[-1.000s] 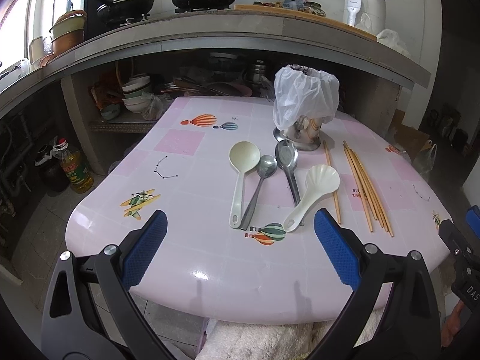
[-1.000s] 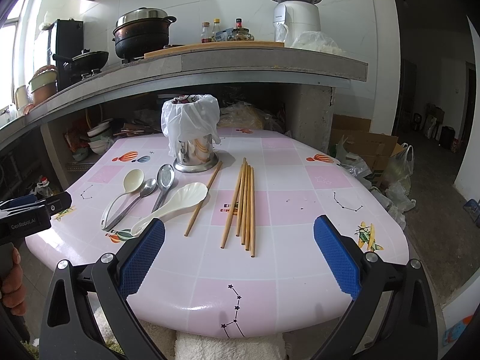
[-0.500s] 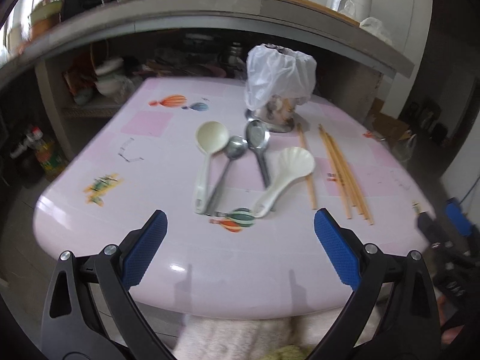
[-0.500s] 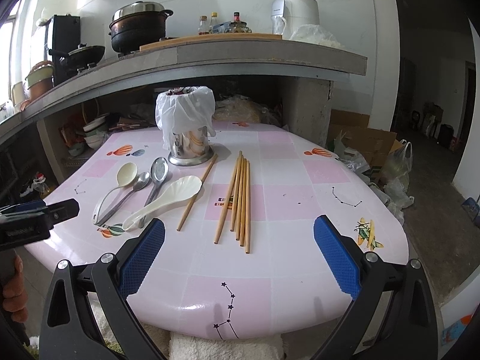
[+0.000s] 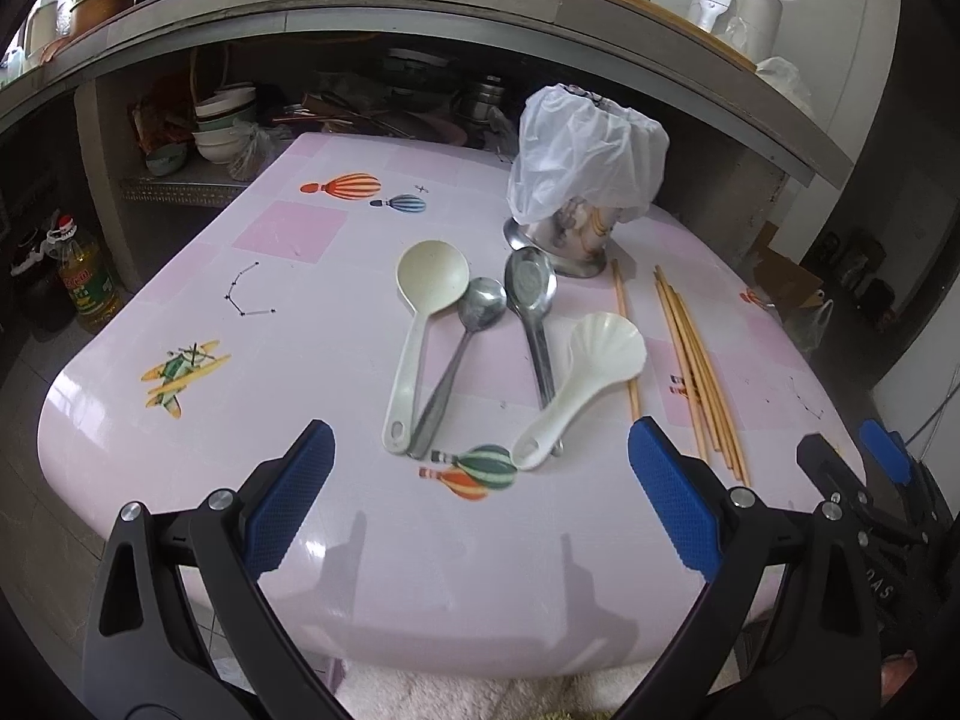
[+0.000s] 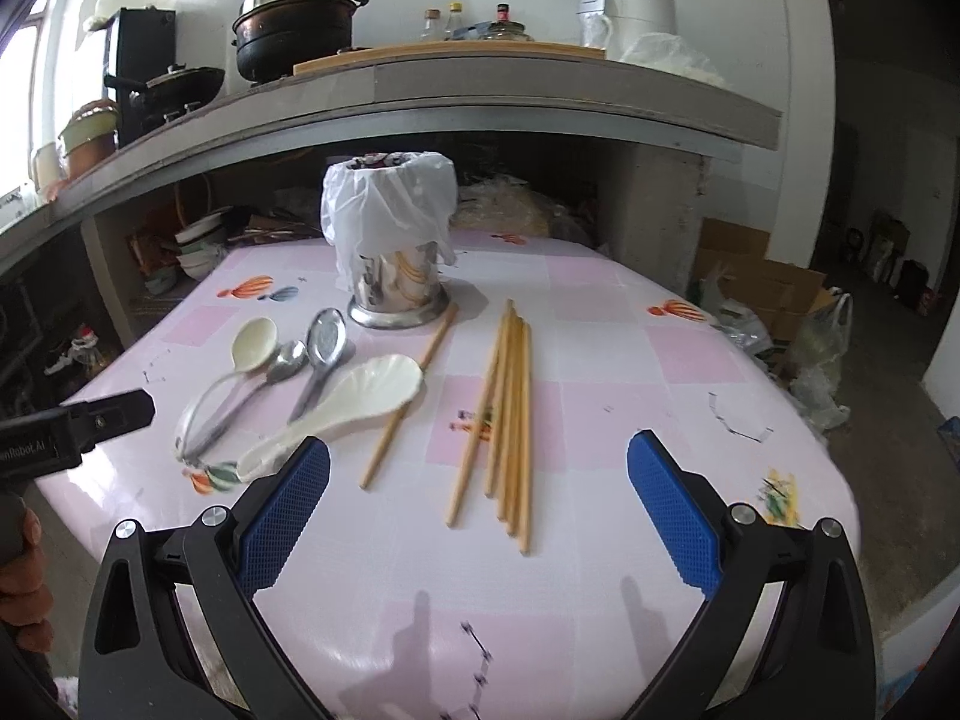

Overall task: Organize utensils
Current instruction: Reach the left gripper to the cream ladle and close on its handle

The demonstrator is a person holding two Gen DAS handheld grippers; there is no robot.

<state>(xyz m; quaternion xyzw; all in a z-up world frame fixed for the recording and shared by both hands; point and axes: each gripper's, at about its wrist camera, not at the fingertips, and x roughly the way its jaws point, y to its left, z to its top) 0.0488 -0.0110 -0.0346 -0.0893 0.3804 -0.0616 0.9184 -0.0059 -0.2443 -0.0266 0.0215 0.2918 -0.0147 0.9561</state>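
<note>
Both tools hang above the near edge of the pink table (image 5: 180,300), the left gripper (image 5: 480,498) and right gripper (image 6: 480,504) spread wide and empty — nothing picked yet, I'd say. The four spoons (image 5: 480,330) lie fanned beside loose chopsticks (image 6: 510,408), all just in front of the bag-lined steel holder (image 6: 396,276) — presumably their destination, standing upright within easy reach.

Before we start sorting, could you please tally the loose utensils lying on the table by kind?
Pale plastic spoons: 2
Metal spoons: 2
Wooden chopsticks: 6, one lying apart and five bunched together
Total: 10
</note>
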